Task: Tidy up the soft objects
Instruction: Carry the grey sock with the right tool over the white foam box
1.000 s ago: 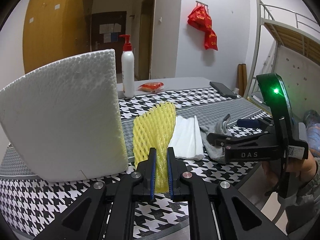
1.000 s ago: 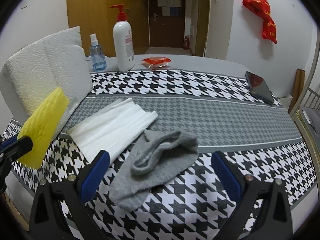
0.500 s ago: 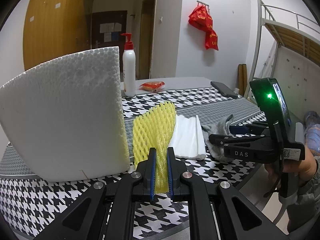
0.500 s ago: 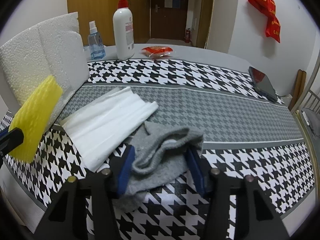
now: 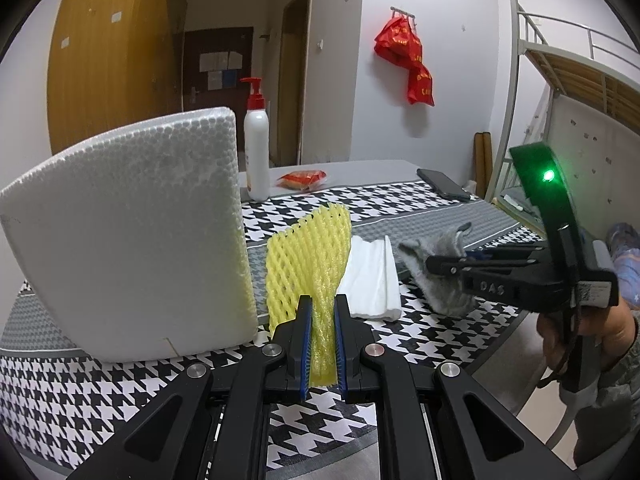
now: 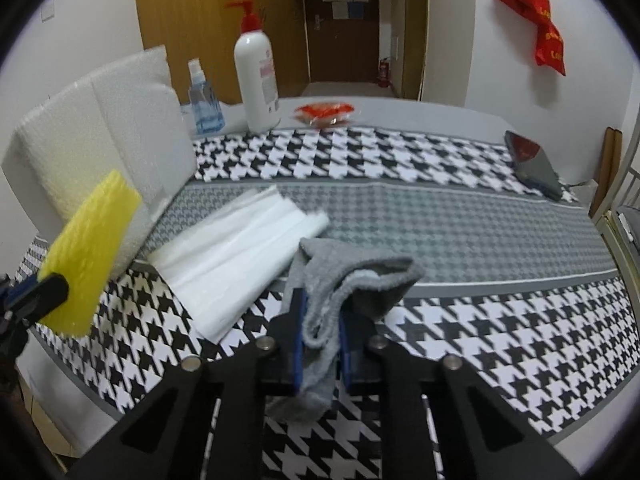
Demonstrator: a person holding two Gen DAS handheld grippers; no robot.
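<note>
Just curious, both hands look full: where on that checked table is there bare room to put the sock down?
Most open: the tablecloth stretch right of the grey sock, up to the dark phone. Another bare strip lies between the red packet and the folded white sheets. The left side is crowded: foam block, yellow foam net, pump bottle.

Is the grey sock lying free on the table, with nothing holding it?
No, the right hand-held gripper is shut on the grey sock.
</note>
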